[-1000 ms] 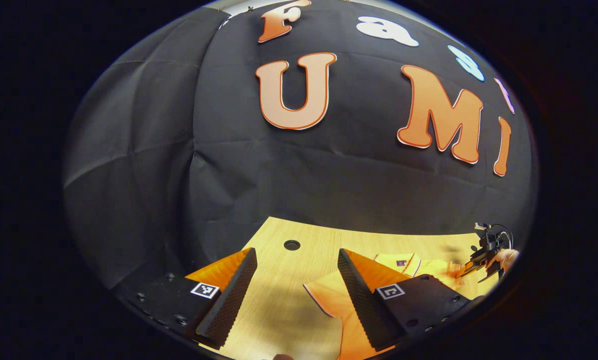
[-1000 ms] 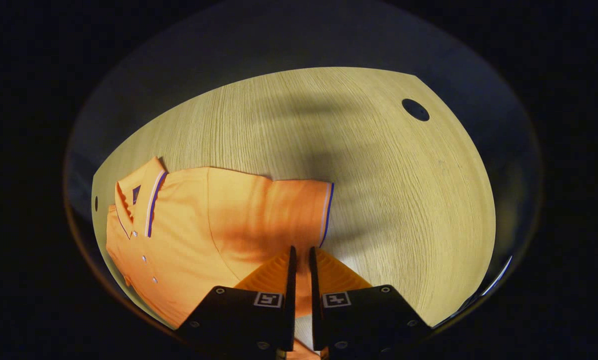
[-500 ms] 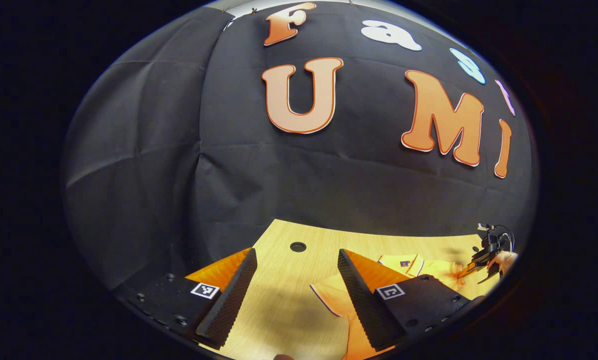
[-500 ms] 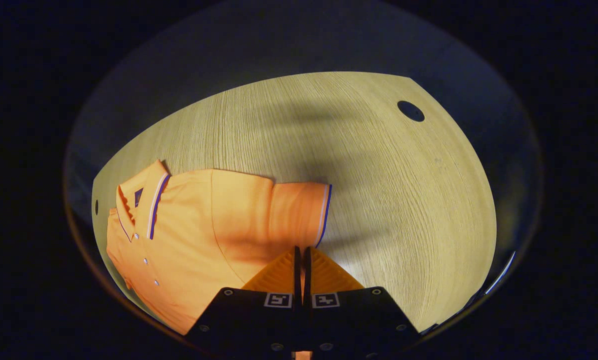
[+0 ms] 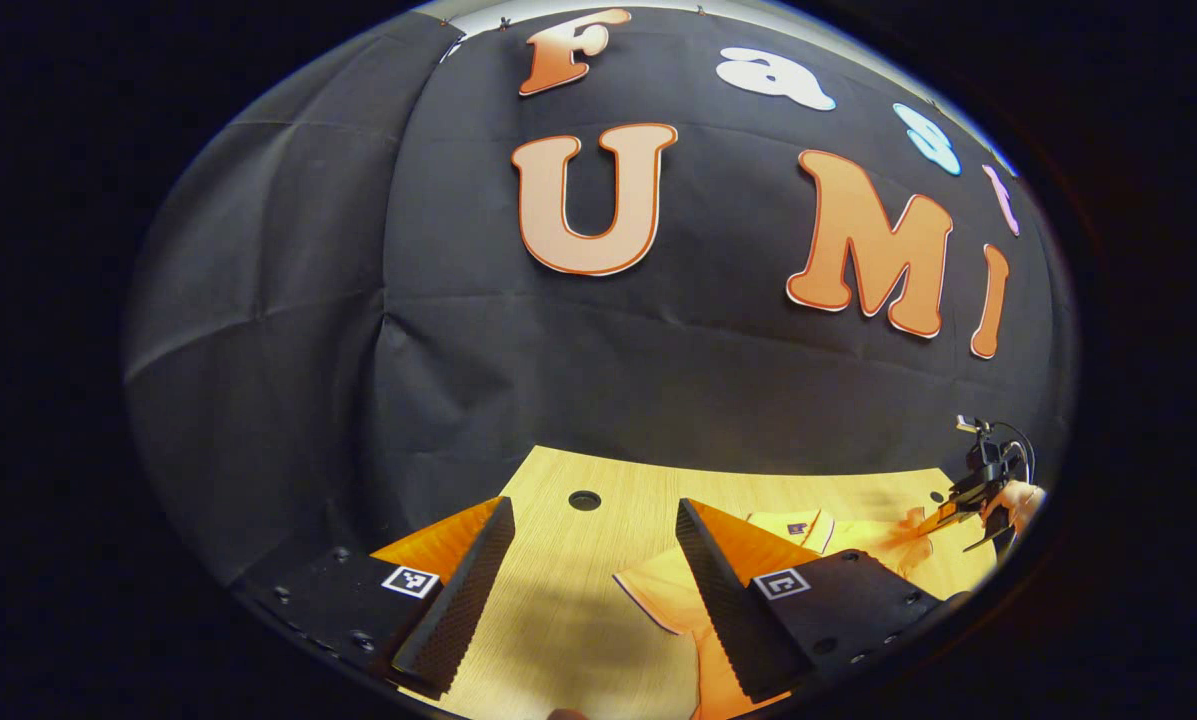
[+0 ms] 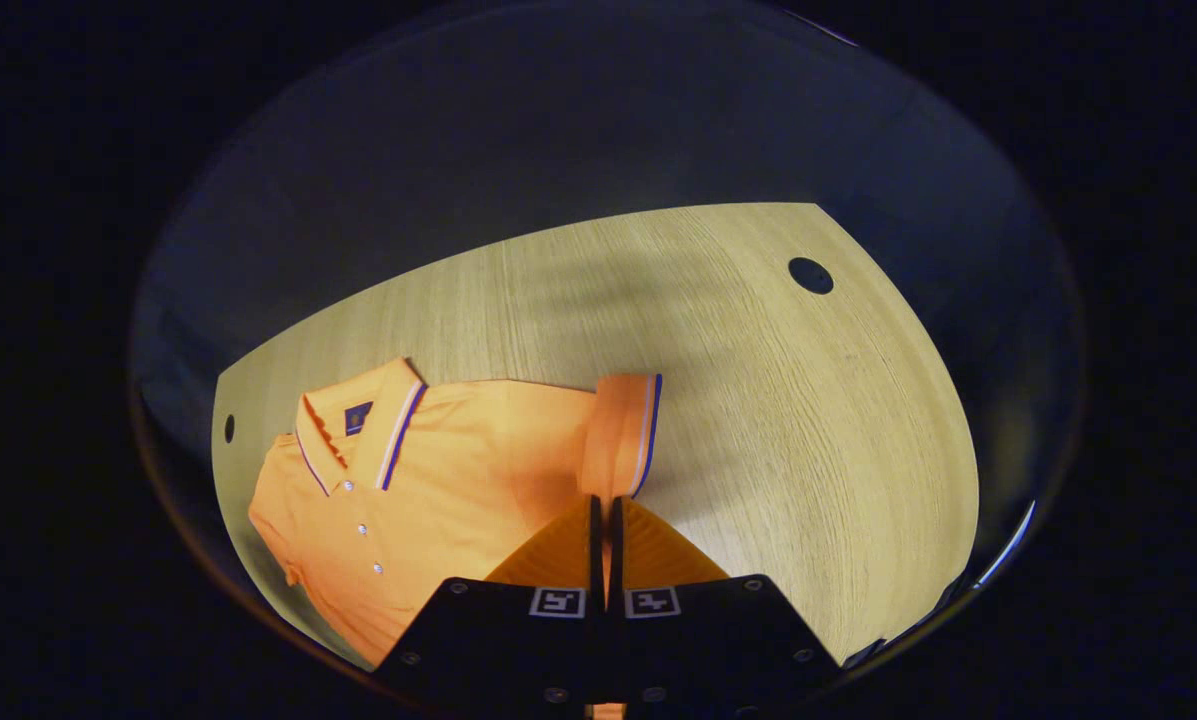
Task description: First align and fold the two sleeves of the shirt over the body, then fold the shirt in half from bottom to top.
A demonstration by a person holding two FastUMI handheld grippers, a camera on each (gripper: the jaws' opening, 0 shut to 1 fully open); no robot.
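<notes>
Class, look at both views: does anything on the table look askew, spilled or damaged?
Nothing is spilled or damaged. The right gripper is shut on the sleeve, so the sleeve stands bunched, off the shirt; that fits the fold.

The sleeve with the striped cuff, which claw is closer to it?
Right. The right claw is shut on the sleeve by its cuff; the left claw hangs open above the shirt's other sleeve.

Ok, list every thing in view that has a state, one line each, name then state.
shirt: flat on the table, front up, collar buttoned, not yet folded.
sleeve: pinched at its edge and raised off the table, cuff standing up.
other sleeve: flat on the table, unfolded.
right claw: shut on the sleeve.
left claw: open, holding nothing, above the table beside the other sleeve.
table: bare wood, round hole near its corner.
</notes>
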